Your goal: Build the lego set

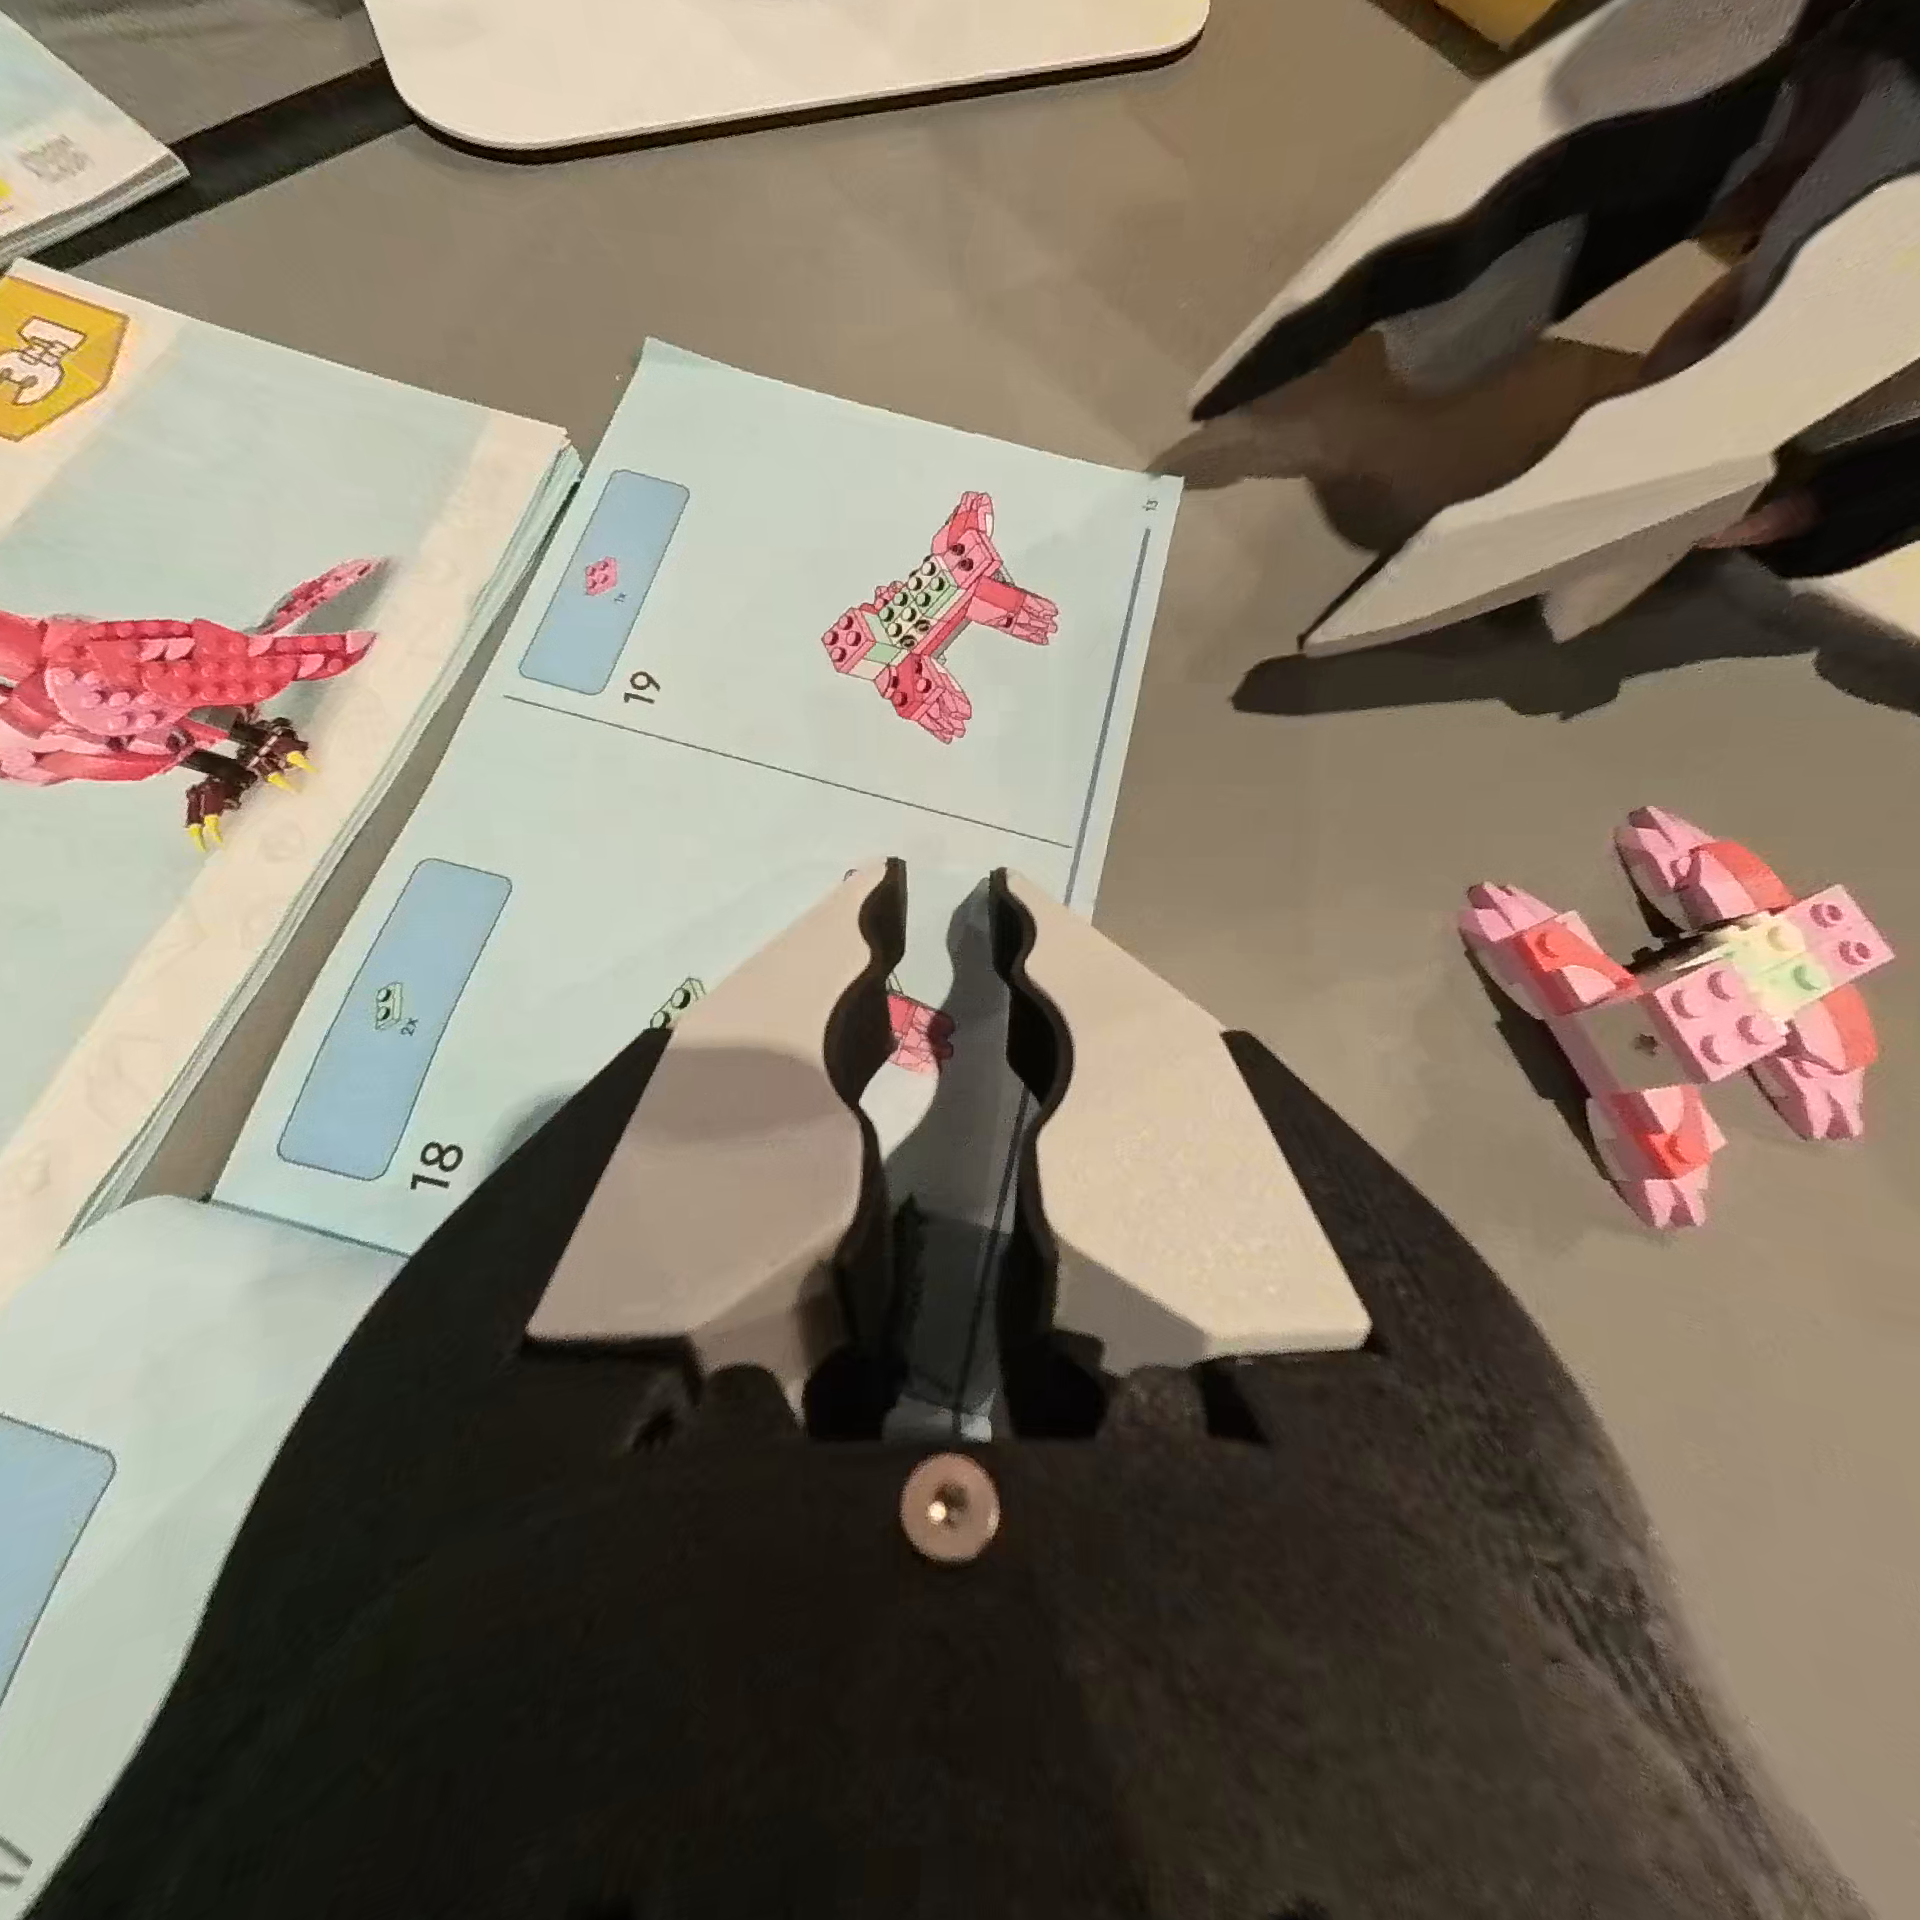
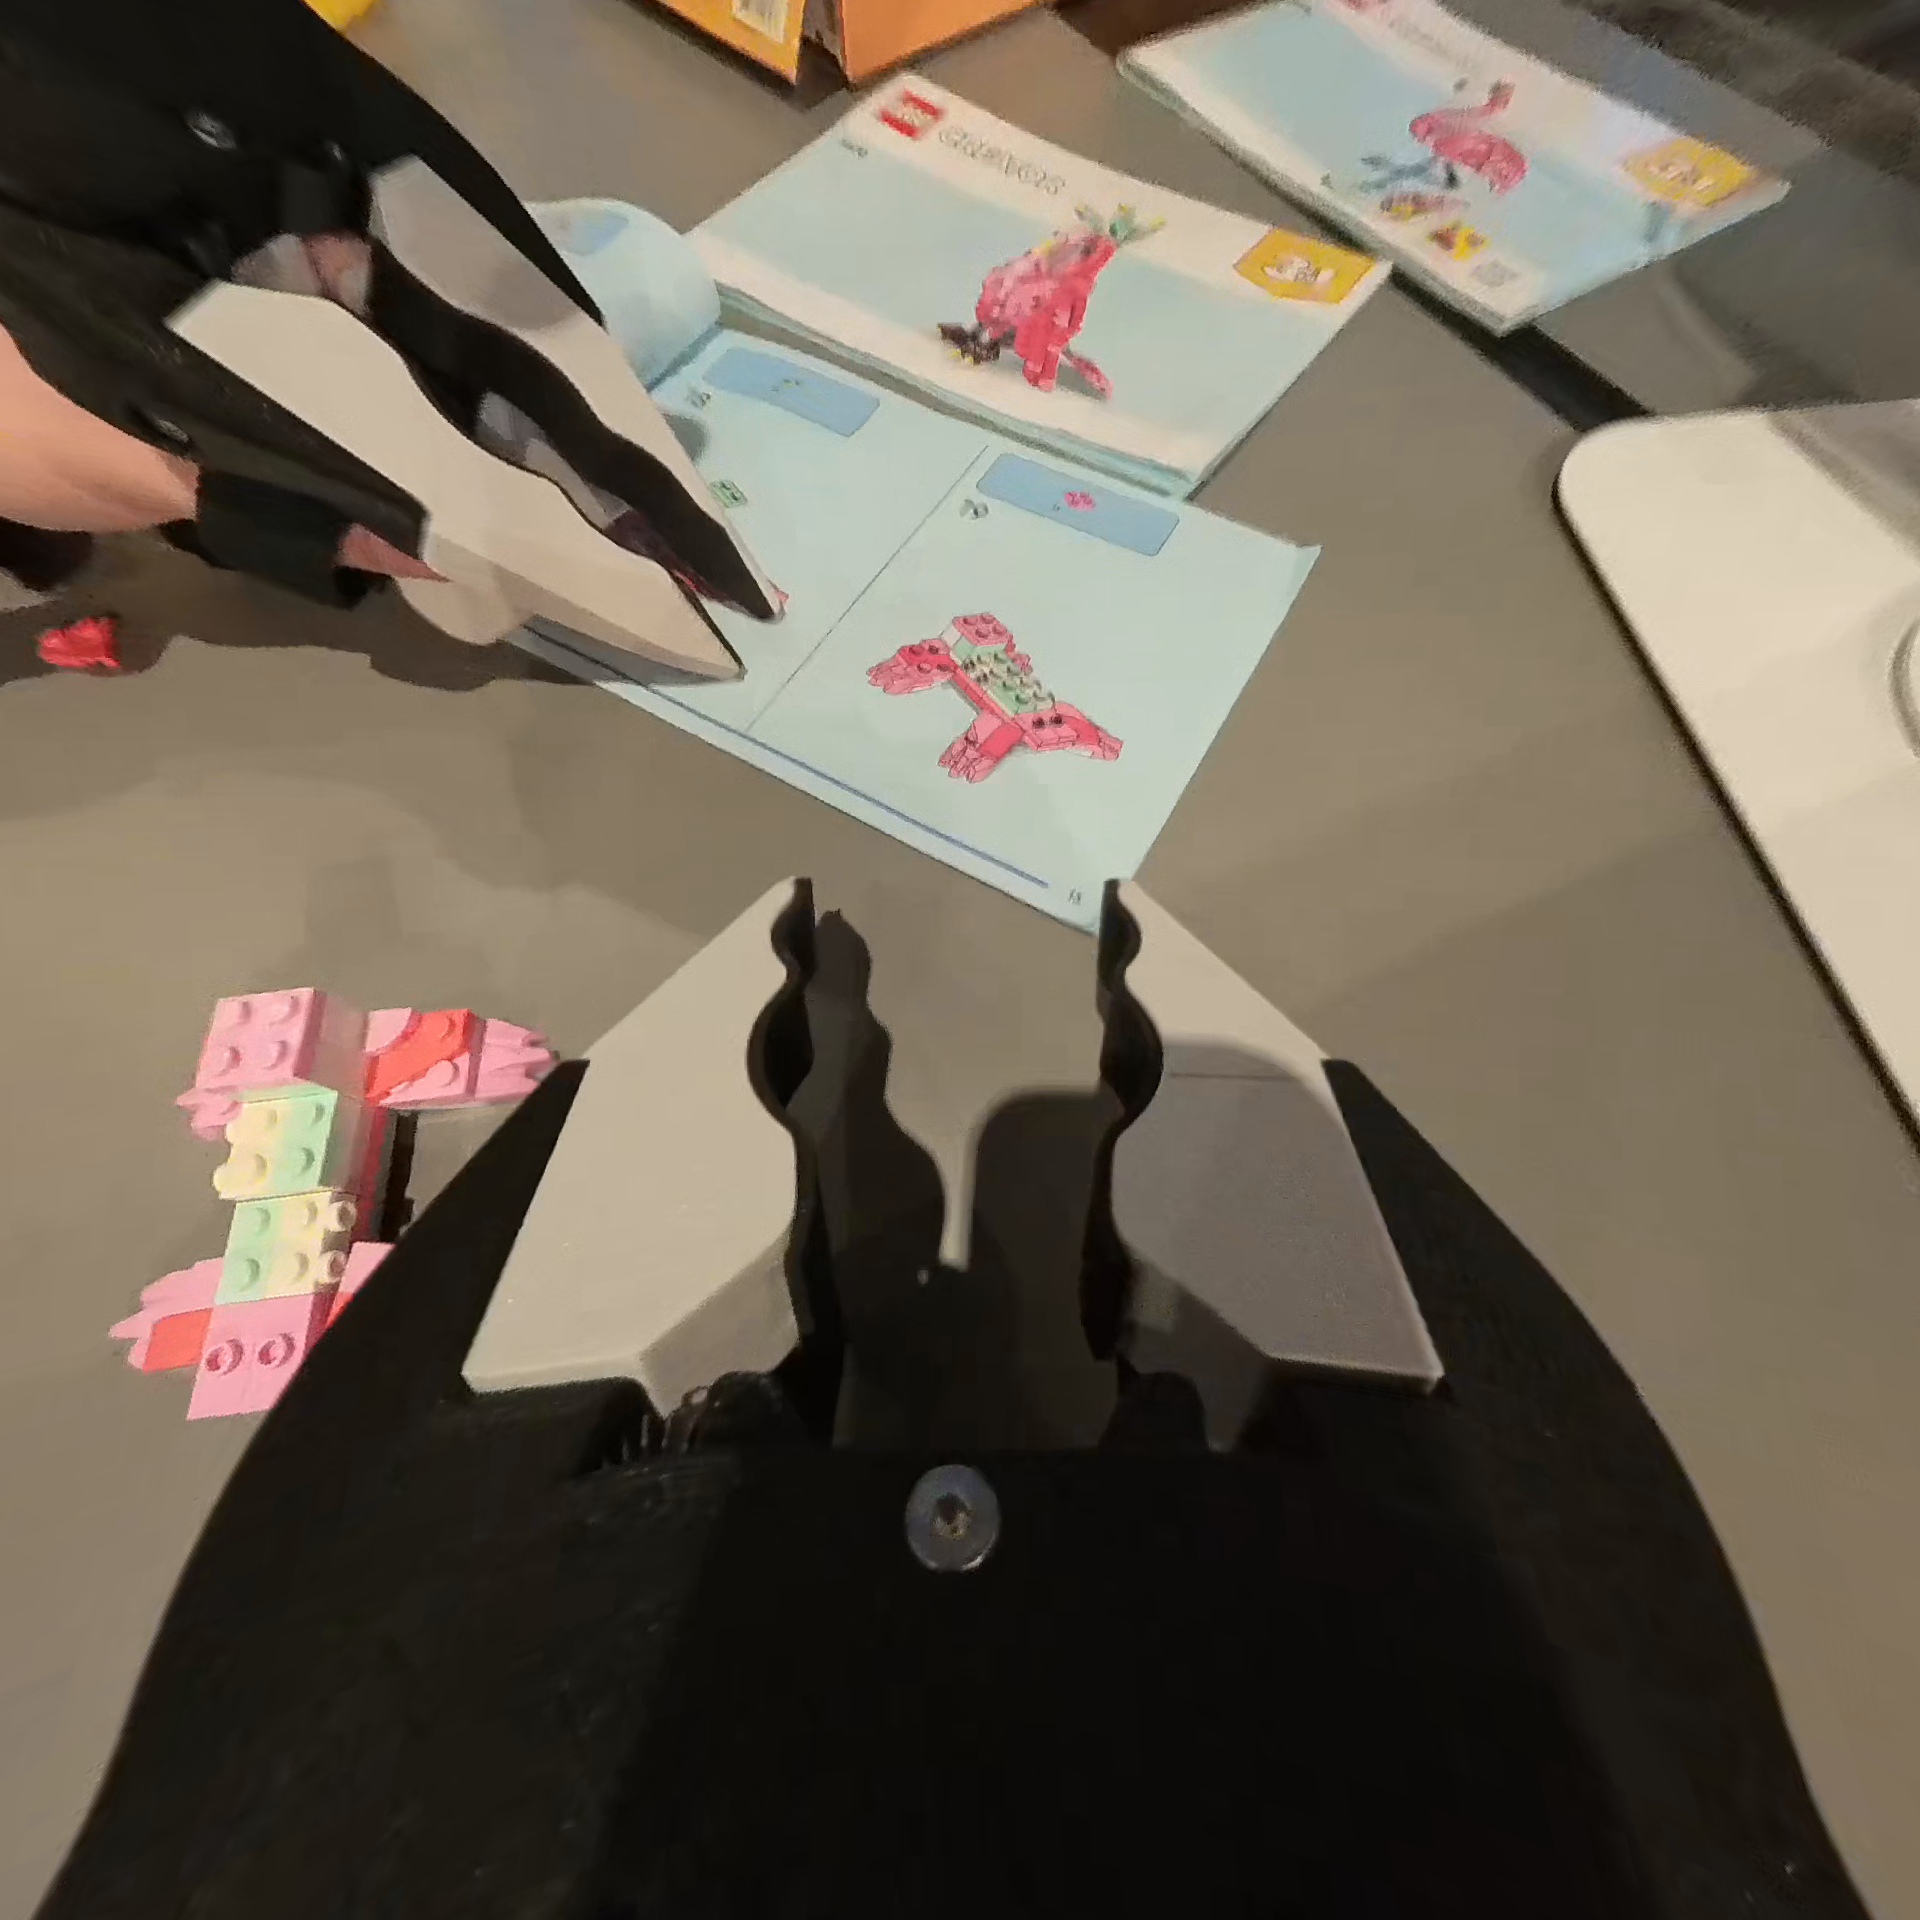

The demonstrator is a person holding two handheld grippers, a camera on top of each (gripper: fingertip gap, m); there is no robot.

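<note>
A partly built pink, red and pale green lego model (image 1: 1683, 997) lies on the grey table; in the right wrist view it is at the lower left (image 2: 291, 1195). The open instruction booklet (image 1: 790, 790) lies flat, also in the right wrist view (image 2: 1039, 623). My left gripper (image 1: 945, 871) is over the booklet's lower page with its tips at the paper, jaws a narrow gap apart, nothing between them; it also shows in the right wrist view (image 2: 753, 639). My right gripper (image 2: 956, 888) is open and empty above bare table just right of the model; it also shows in the left wrist view (image 1: 1257, 525).
A small red piece (image 2: 83, 639) lies on the table behind the left gripper. A white board (image 2: 1745, 644) sits at the right, also in the left wrist view (image 1: 790, 62). Another booklet (image 2: 1455, 156) and an orange box (image 2: 883, 31) lie at the far edge. My left tips are roughly 15 cm from the small red piece (image 2: 83, 639).
</note>
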